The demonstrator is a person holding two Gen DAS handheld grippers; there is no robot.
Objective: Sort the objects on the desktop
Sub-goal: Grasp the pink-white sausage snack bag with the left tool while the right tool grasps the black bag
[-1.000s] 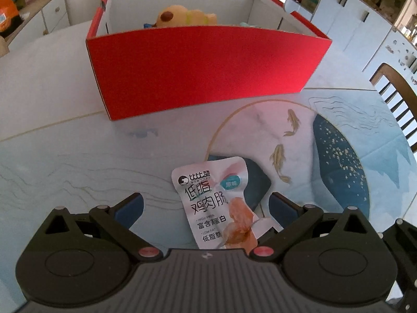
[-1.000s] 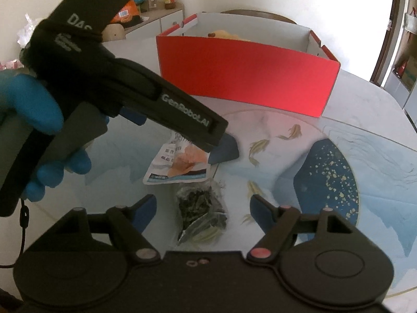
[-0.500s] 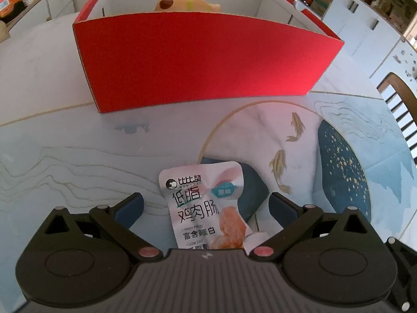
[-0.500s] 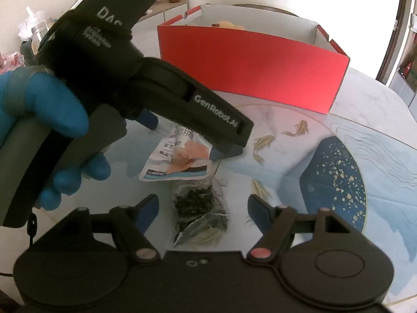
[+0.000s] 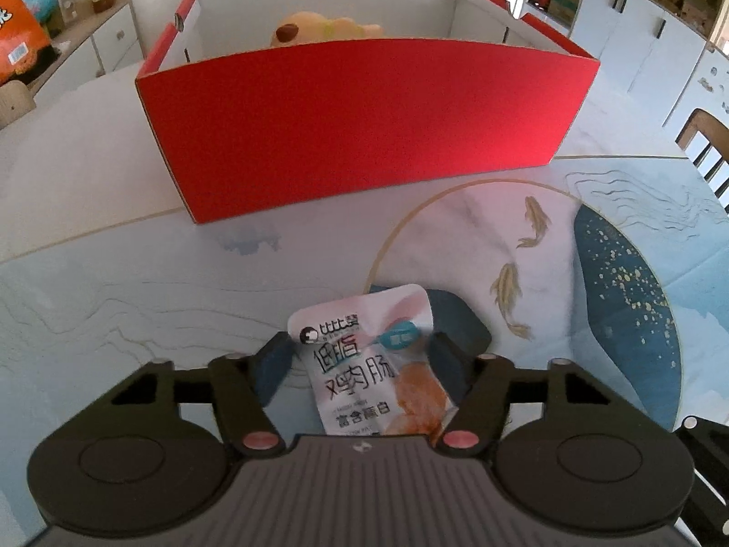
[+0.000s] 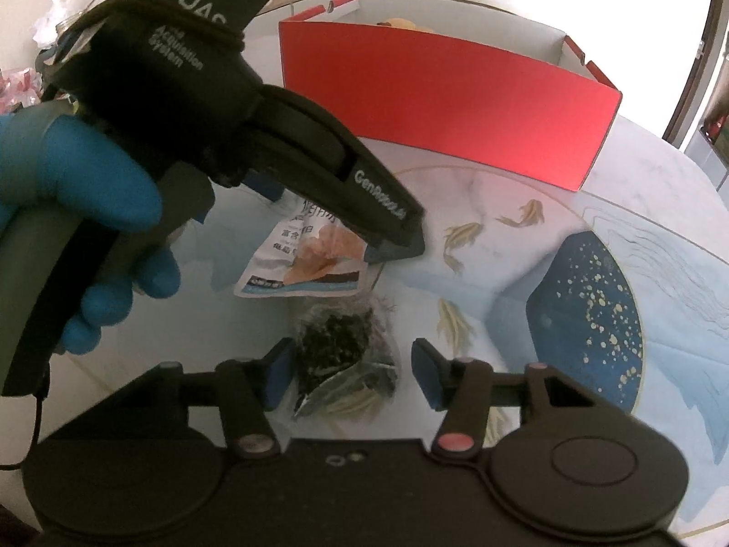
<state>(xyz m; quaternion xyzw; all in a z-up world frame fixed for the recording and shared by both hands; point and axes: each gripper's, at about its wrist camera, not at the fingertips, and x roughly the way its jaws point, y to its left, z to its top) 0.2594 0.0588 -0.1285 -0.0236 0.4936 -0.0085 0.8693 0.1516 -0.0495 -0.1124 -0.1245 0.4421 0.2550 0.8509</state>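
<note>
A white snack pouch with Chinese print lies on the table between the fingers of my left gripper, which has closed in around it. The pouch also shows in the right wrist view under the left gripper's finger. A clear bag of dark dried leaves lies between the open fingers of my right gripper. A red open box stands beyond, with a yellow plush toy inside.
The table wears a printed mat with a blue disc and fish. White cabinets stand at the back right, a wooden chair at the right edge, and a sideboard with jars at the left.
The left gripper's fingers have narrowed around the snack pouch. The right gripper's fingers have also narrowed and come lower around the leaf bag.
</note>
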